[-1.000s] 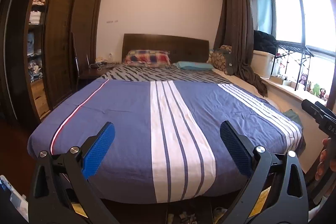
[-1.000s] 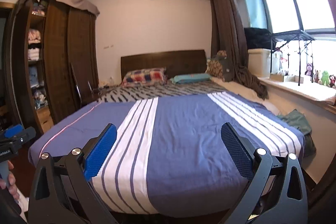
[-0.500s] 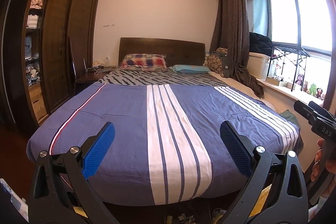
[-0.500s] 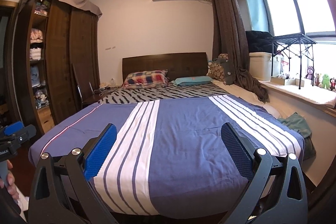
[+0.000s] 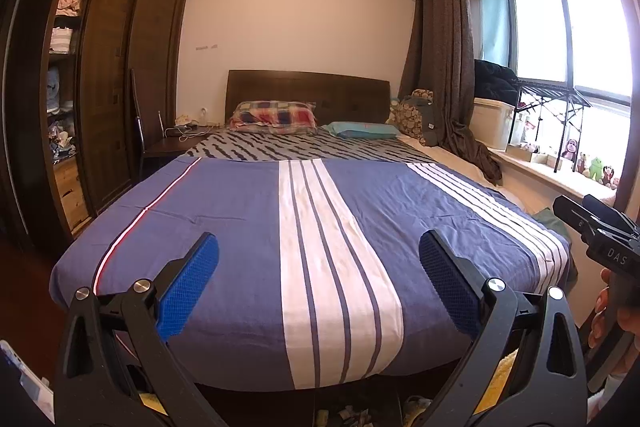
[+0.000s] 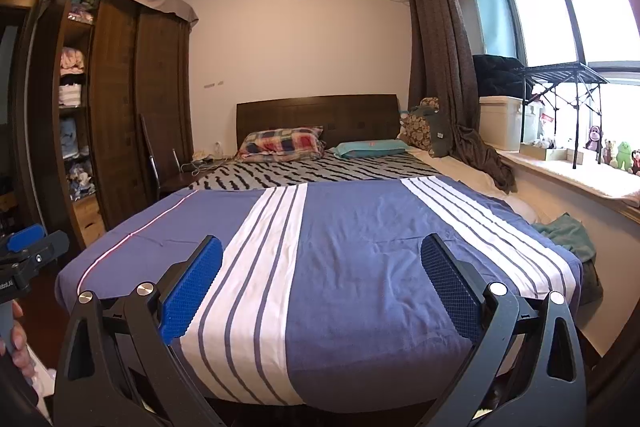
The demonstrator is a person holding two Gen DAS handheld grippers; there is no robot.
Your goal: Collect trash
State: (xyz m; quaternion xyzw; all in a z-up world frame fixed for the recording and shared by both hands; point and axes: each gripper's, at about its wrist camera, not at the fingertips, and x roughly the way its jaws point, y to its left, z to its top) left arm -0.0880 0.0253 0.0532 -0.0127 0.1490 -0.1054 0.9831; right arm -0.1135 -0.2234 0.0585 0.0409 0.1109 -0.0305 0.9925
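Both views have tilted down slightly; left gripper (image 5: 319, 285) and right gripper (image 6: 321, 287) gape wide, empty, above floor litter (image 5: 352, 415) below bed (image 5: 240, 227).

White letters "DAS" on the black body of my right gripper (image 5: 612, 247); white letters ending "…AI", cut off by the frame edge, on my left gripper (image 6: 24, 267). Nothing else legible.

bed (image 5: 240, 227) blocks ahead, open air above
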